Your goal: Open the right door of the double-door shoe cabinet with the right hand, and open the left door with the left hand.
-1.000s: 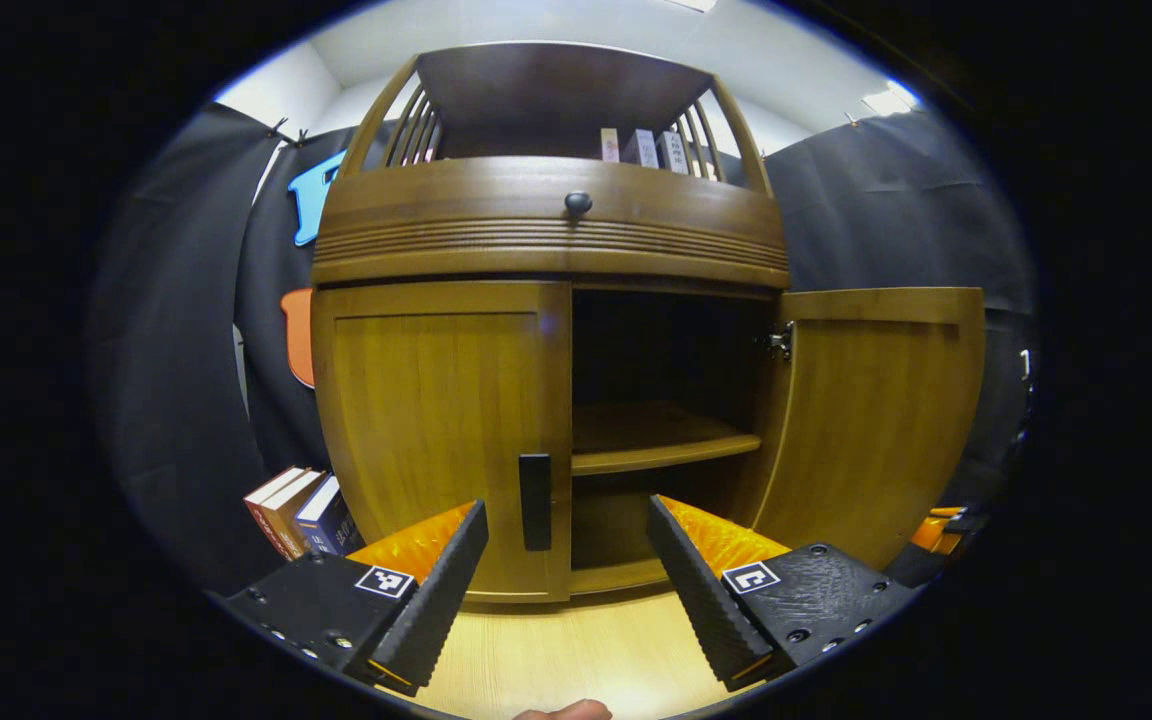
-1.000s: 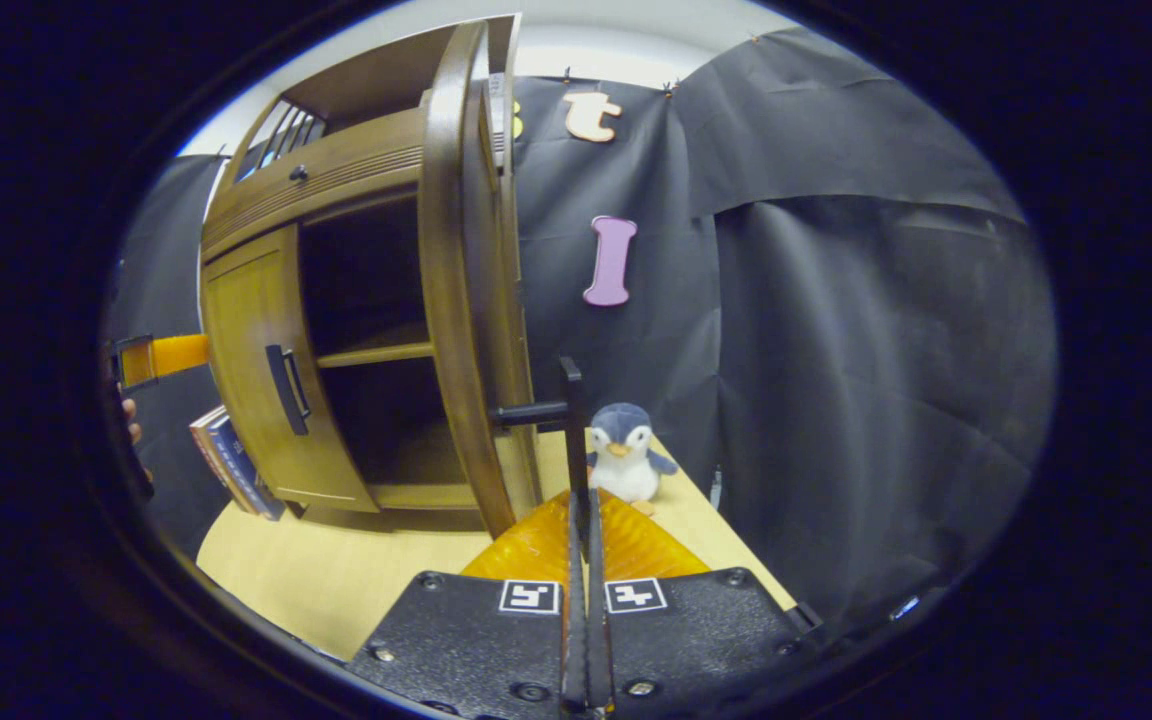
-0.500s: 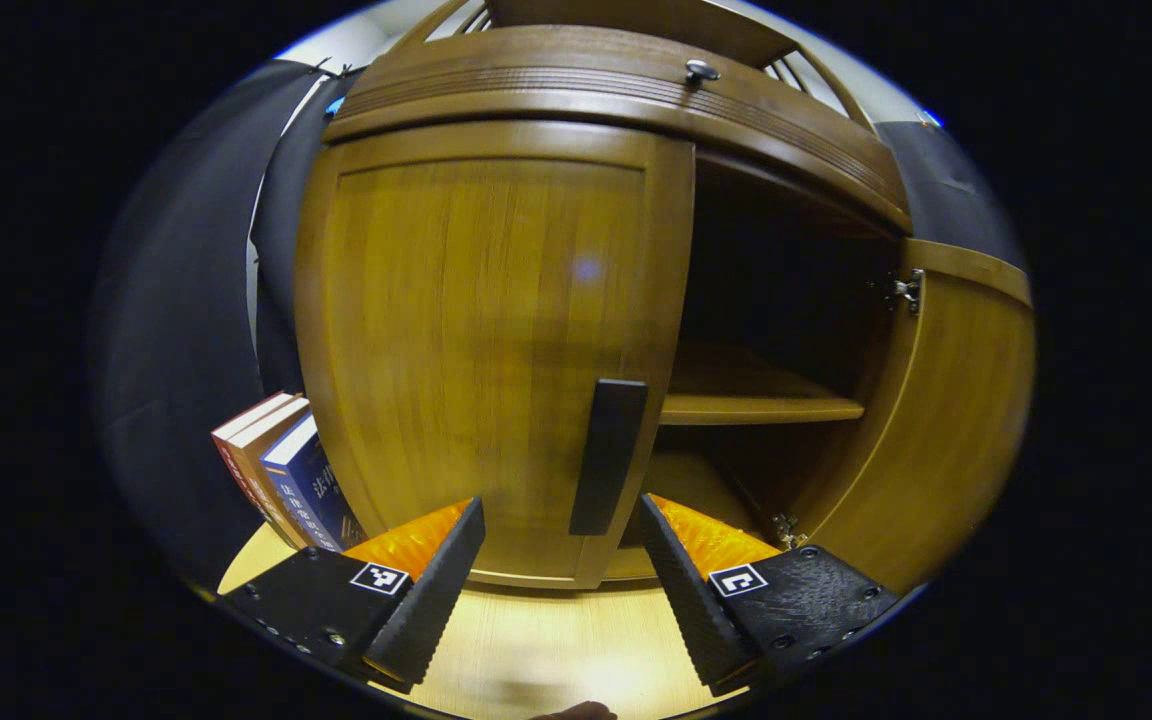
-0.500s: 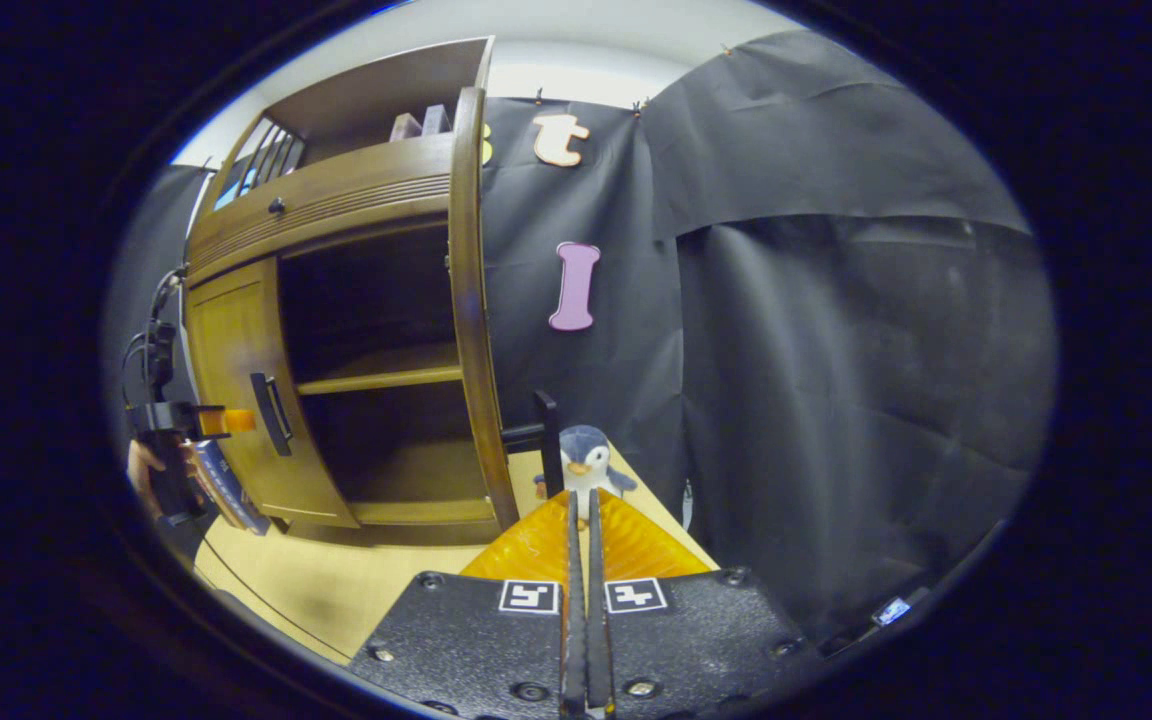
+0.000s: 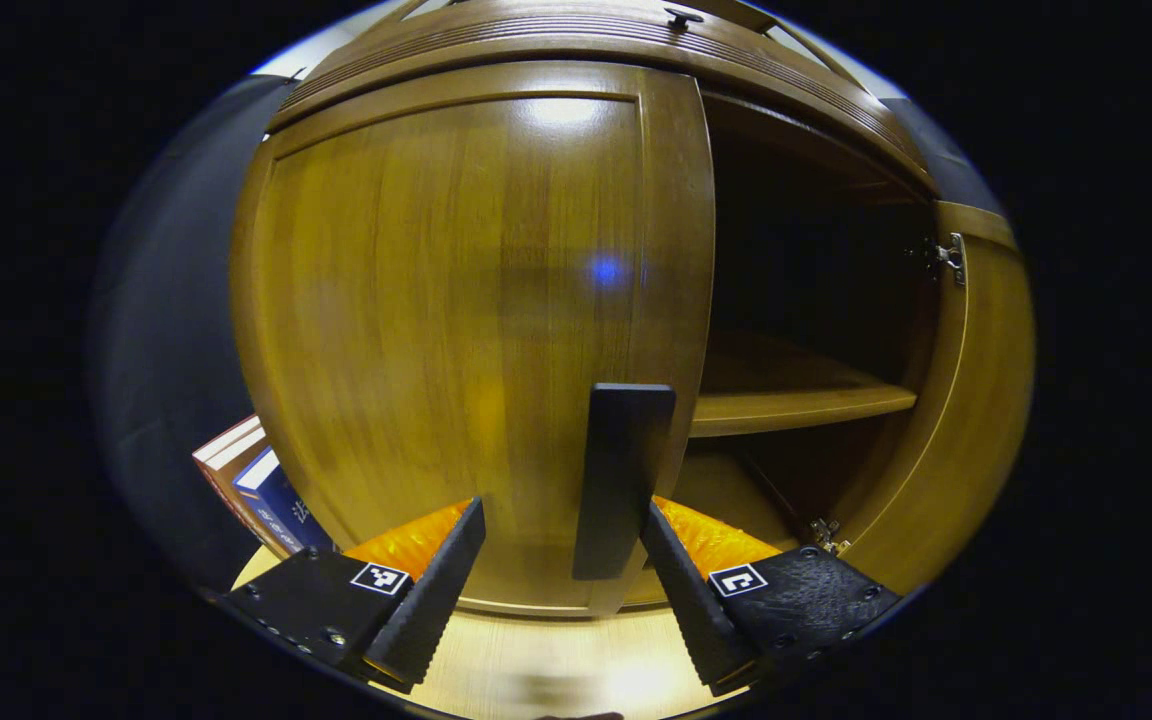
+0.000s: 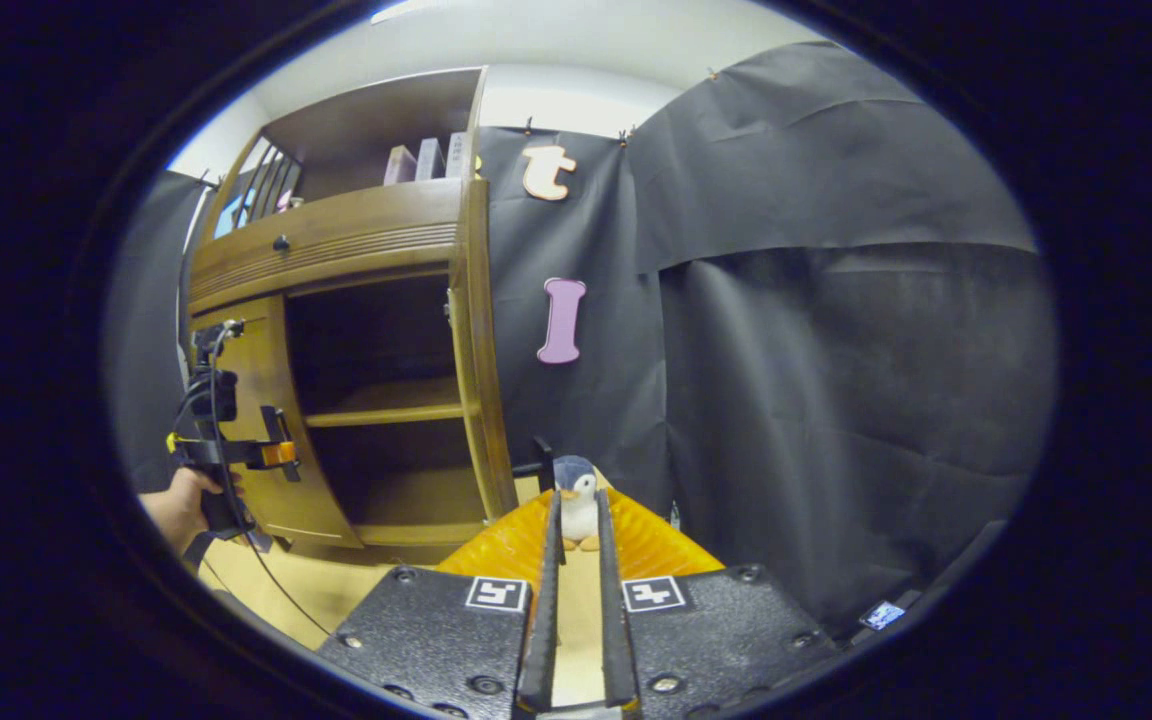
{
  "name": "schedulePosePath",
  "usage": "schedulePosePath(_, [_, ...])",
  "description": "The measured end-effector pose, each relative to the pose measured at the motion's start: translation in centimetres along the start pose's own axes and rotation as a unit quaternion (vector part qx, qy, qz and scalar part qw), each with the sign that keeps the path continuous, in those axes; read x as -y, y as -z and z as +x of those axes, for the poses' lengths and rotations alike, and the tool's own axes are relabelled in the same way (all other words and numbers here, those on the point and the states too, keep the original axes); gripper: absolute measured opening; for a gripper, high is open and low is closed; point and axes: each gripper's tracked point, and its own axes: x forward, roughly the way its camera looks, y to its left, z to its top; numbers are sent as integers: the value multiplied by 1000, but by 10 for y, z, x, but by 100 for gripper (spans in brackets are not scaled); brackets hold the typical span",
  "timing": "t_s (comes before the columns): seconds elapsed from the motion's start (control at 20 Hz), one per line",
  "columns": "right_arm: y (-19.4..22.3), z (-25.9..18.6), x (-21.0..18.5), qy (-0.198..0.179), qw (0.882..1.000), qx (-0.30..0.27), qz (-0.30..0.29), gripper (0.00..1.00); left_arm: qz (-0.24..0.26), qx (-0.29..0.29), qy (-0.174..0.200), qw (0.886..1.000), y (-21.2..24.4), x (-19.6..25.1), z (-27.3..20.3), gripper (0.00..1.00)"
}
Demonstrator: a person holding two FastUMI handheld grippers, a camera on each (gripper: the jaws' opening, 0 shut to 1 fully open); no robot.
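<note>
Shoe cabinet: its right door stands open, the left door shut. Your left gripper is spread wide around the handle; centre it, clamp, then pull along the hinge arc. Your right gripper, slightly parted, holds nothing

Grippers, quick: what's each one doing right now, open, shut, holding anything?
Left tool: open, fingers either side of the left door handle, not clamped.
Right tool: slightly open, holding nothing, near the right door handle.
</note>
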Motion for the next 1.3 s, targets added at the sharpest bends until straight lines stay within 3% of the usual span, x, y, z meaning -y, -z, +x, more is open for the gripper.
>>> schedulePosePath(0.15, [-4,-3,-6,2,1000,5,-21,34,7,19,19,1000,-5,7,8,88])
schedulePosePath(0.2, [-6,-4,-9,1,1000,6,-28,35,14,27,21,999,-6,9,8,94])
schedulePosePath(0.25, [-5,-5,-12,-1,999,5,-33,40,25,35,32,999,-6,11,10,59])
schedulePosePath(0.35, [-4,-6,-22,-9,999,4,-42,42,47,46,43,997,-7,15,11,48])
schedulePosePath(0.4, [-6,-6,-27,-13,999,4,-46,41,53,47,45,996,-6,16,11,54])
schedulePosePath(0.45, [-6,-5,-28,-14,999,4,-49,40,55,47,52,996,-6,19,11,40])
schedulePosePath(0.5, [-8,-5,-31,-17,999,5,-52,40,50,50,62,996,-6,24,8,50])
schedulePosePath(0.6, [-8,-6,-36,-22,998,7,-54,40,51,47,51,996,-5,23,11,31])
schedulePosePath(0.7, [-7,-3,-41,-26,998,8,-57,42,46,49,46,997,-6,23,12,27])
schedulePosePath(0.95, [-5,1,-59,-50,997,7,-65,40,41,40,57,997,-1,18,4,27])
schedulePosePath(1.3, [10,17,-89,-85,994,-10,-73,43,33,37,31,998,5,14,-15,27])
